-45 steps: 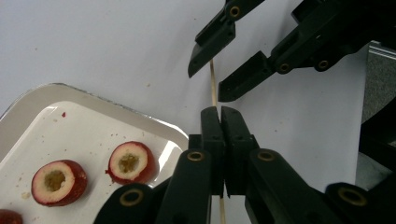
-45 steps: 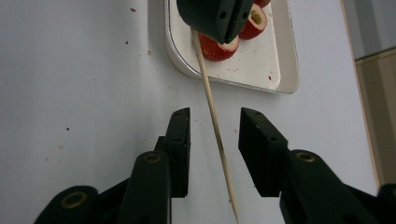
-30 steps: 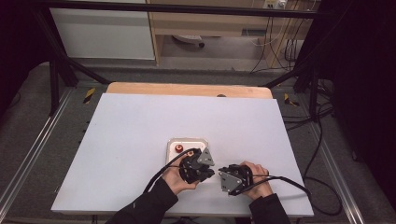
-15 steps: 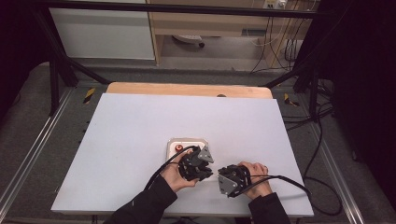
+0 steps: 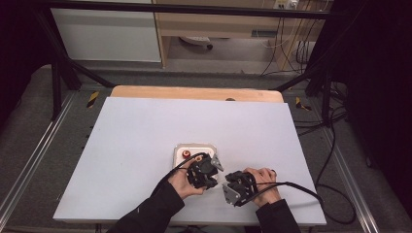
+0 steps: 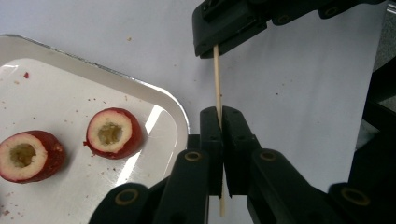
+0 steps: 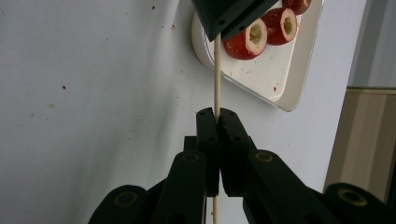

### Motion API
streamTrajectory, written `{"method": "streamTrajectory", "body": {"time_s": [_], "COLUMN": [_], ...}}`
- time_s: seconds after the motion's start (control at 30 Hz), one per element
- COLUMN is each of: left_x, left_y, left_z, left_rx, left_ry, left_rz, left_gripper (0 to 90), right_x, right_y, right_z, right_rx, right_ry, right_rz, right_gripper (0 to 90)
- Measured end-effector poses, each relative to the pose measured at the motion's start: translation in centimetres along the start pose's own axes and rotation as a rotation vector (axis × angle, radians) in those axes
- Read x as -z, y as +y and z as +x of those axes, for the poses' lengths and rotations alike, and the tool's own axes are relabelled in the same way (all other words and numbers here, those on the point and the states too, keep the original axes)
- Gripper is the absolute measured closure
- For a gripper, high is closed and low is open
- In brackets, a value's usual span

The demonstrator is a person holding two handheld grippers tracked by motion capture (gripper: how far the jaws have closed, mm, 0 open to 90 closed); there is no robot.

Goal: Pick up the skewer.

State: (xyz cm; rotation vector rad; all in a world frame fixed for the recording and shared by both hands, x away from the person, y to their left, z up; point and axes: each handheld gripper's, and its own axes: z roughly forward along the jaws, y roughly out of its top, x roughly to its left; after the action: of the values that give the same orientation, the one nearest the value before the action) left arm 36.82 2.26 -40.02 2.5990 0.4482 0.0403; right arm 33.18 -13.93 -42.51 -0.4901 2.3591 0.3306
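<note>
A shallow white rounded-corner metal tray holds two red cored fruit pieces, hollow centres up, amid crumbs on the pale grey table. Just beside the tray, a thin pale wooden skewer spans the two tools, its long axis running straight between them. The left gripper and right gripper each clamp it tight. No writing is legible.
</note>
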Motion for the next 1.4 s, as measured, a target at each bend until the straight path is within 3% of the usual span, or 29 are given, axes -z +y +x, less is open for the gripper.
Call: {"method": "streamTrajectory", "body": {"time_s": [0.33, 0.47, 0.63, 0.77, 0.8, 0.83, 0.87, 0.97, 1.0, 1.03, 1.07, 1.1, 1.13, 1.27, 1.4], "left_x": [-0.5, -0.1, 0.3, 0.9, 1.0, 1.2, 1.4, 2.0, 2.2, 2.3, 2.5, 2.7, 2.9, 3.8, 4.7], "left_y": [0.1, -0.2, -0.8, -1.8, -2.1, -2.5, -2.8, -3.9, -4.3, -4.7, -5.1, -5.5, -5.9, -7.6, -9.5], "left_z": [-0.5, -0.2, -0.1, 0.3, 0.4, 0.5, 0.6, 0.8, 0.9, 0.9, 1.0, 1.1, 1.1, 1.2, 1.4], "left_rx": [0.004, 0.013, 0.024, 0.044, 0.044, 0.048, 0.05, 0.065, 0.07, 0.076, 0.082, 0.09, 0.098, 0.135, 0.173], "left_ry": [0.028, 0.041, 0.06, 0.074, 0.075, 0.08, 0.084, 0.093, 0.095, 0.102, 0.106, 0.11, 0.116, 0.137, 0.151], "left_rz": [0.049, 0.03, 0.006, -0.013, -0.018, -0.025, -0.029, -0.051, -0.063, -0.074, -0.082, -0.097, -0.112, -0.176, -0.236], "left_gripper": [88.2, 88.3, 88.3, 88.3, 88.3, 88.3, 88.3, 88.2, 88.2, 88.2, 88.2, 88.2, 88.2, 88.2, 88.1], "right_x": [0.2, 0.2, 0.6, 1.0, 1.0, 1.1, 1.2, 1.3, 1.3, 1.3, 1.3, 1.2, 1.2, 1.1, 0.9], "right_y": [0.1, 0.0, -0.5, -1.8, -1.8, -2.5, -2.8, -3.9, -3.9, -4.5, -4.5, -4.9, -4.9, -5.4, -5.4], "right_z": [0.0, -0.1, -0.7, -1.1, -1.1, -1.2, -1.2, -1.2, -1.2, -1.2, -1.2, -1.0, -1.0, -0.9, -1.0], "right_rx": [0.002, -0.081, -0.278, -0.489, -0.489, -0.595, -0.648, -0.773, -0.773, -0.858, -0.858, -0.93, -0.93, -1.072, -1.125], "right_ry": [-0.003, 0.002, -0.004, -0.025, -0.025, -0.02, -0.021, -0.011, -0.011, 0.004, 0.004, 0.013, 0.013, 0.04, 0.064], "right_rz": [0.007, -0.002, -0.027, -0.062, -0.062, -0.084, -0.081, -0.091, -0.091, -0.102, -0.102, -0.115, -0.115, -0.106, -0.074], "right_gripper": [88.0, 76.6, 59.6, 47.7, 47.7, 43.1, 39.8, 36.0, 36.0, 32.5, 32.5, 30.0, 30.0, 20.0, 14.2]}}
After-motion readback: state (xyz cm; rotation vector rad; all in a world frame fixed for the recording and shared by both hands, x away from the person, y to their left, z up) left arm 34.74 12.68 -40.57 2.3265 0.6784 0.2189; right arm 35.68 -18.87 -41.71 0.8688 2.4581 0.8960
